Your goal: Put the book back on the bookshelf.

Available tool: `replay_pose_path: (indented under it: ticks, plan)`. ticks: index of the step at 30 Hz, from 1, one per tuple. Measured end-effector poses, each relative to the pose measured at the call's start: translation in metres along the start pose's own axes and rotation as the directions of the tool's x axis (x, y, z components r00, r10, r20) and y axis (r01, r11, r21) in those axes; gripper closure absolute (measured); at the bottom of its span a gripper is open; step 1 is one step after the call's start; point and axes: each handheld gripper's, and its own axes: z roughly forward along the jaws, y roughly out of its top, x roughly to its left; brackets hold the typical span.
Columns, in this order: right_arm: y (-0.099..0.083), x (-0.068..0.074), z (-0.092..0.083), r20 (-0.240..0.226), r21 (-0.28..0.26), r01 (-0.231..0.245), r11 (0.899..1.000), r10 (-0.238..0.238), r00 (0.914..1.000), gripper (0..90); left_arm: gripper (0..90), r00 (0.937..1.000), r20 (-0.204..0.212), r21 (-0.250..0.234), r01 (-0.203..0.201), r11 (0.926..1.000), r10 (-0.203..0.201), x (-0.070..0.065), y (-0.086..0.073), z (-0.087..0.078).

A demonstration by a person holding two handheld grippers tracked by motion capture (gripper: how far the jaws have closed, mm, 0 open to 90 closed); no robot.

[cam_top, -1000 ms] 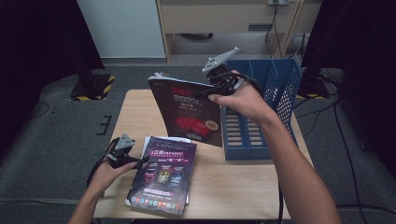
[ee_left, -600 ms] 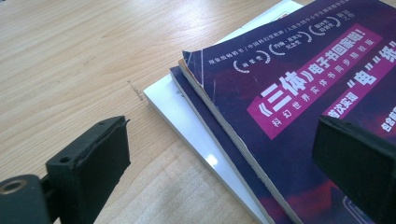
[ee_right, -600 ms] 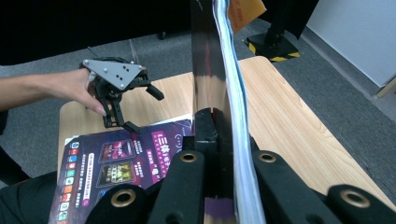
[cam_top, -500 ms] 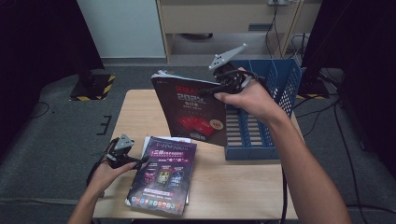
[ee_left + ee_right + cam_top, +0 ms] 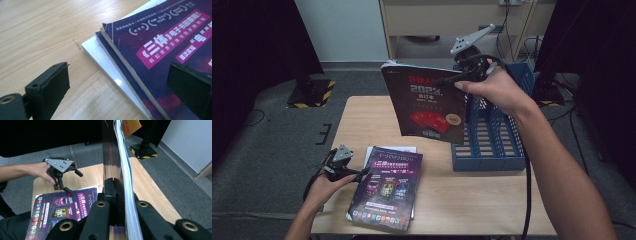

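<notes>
Grey carpet floor (image 5: 272, 145); pale wall (image 5: 342, 30); wooden shelf unit (image 5: 432, 20) behind; dark curtains (image 5: 252, 45).

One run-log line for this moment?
right gripper: shut on black book, above table beside blue rack | left gripper: open at purple magazine

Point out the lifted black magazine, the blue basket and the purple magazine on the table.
black magazine (image 5: 427, 102), high view, front cover.
blue basket (image 5: 484, 162), high view, near wall.
purple magazine (image 5: 387, 187), high view, cover centre.
</notes>
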Motion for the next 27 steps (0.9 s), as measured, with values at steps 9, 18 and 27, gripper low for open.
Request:
replay_pose_path:
  ticks: [9,18,27]
  plan:
    - [-0.007,-0.003,-0.011,0.011,-0.007,0.003,1.000,-0.003,0.9999,87.1,4.2,0.9997,-0.025,0.016,0.001,0.9999,-0.001,0.000,-0.003,-0.001]
    - [-0.018,-0.007,-0.021,0.033,-0.003,0.003,1.000,-0.003,0.9995,87.1,4.3,0.9996,-0.029,0.016,-0.001,0.9999,0.002,0.000,-0.006,-0.003]
    - [-0.028,-0.015,-0.035,0.064,-0.002,-0.008,1.000,0.008,0.9979,87.2,4.4,0.9996,-0.029,0.015,0.006,0.9999,-0.005,0.002,-0.006,-0.004]
